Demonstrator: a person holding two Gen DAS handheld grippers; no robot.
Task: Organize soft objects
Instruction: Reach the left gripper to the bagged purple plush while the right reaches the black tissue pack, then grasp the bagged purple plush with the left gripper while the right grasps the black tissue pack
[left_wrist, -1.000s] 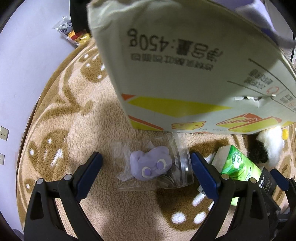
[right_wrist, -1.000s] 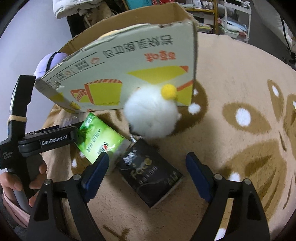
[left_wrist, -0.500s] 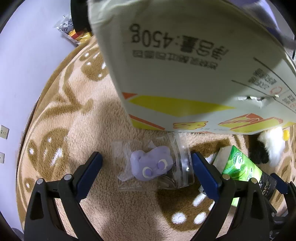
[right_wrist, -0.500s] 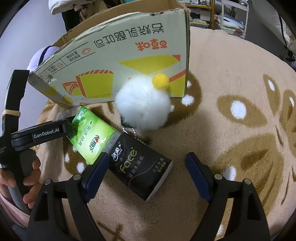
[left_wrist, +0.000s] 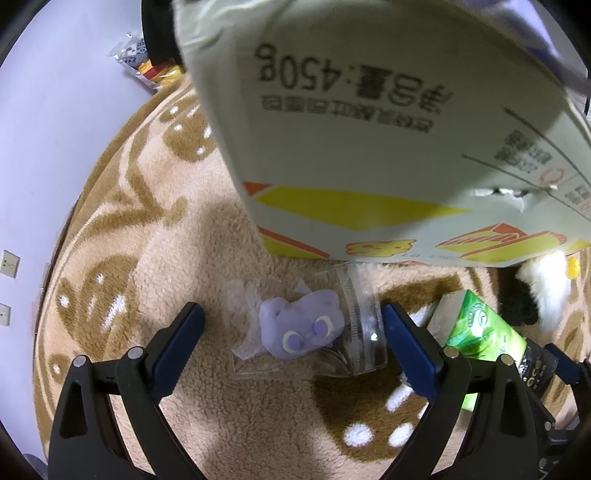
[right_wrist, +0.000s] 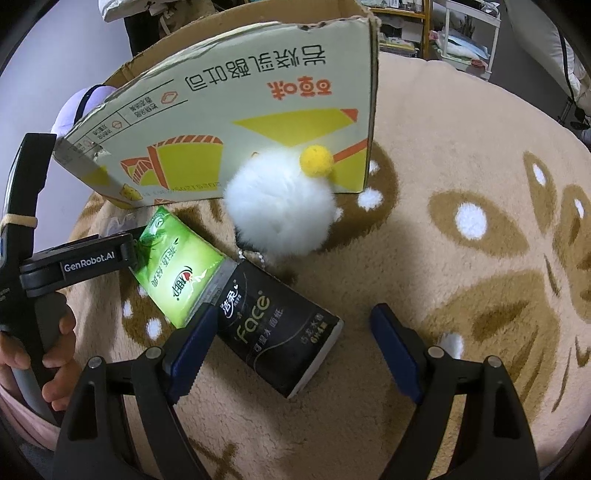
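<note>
Both grippers are hovering spread wide and empty over the patterned rug (right_wrist: 461, 155). Left gripper (left_wrist: 291, 341) is framing a purple plush charm (left_wrist: 299, 326) lying in a clear bag (left_wrist: 354, 332) just below the cardboard box (left_wrist: 369, 129). Right gripper (right_wrist: 291, 338) is straddling the black tissue pack (right_wrist: 275, 334), which is touching the green tissue pack (right_wrist: 179, 269) near the white pom-pom (right_wrist: 277, 218). Judging by this, each pick is only being lined up; next, lowering and closing are needed before carrying items to the box.
</note>
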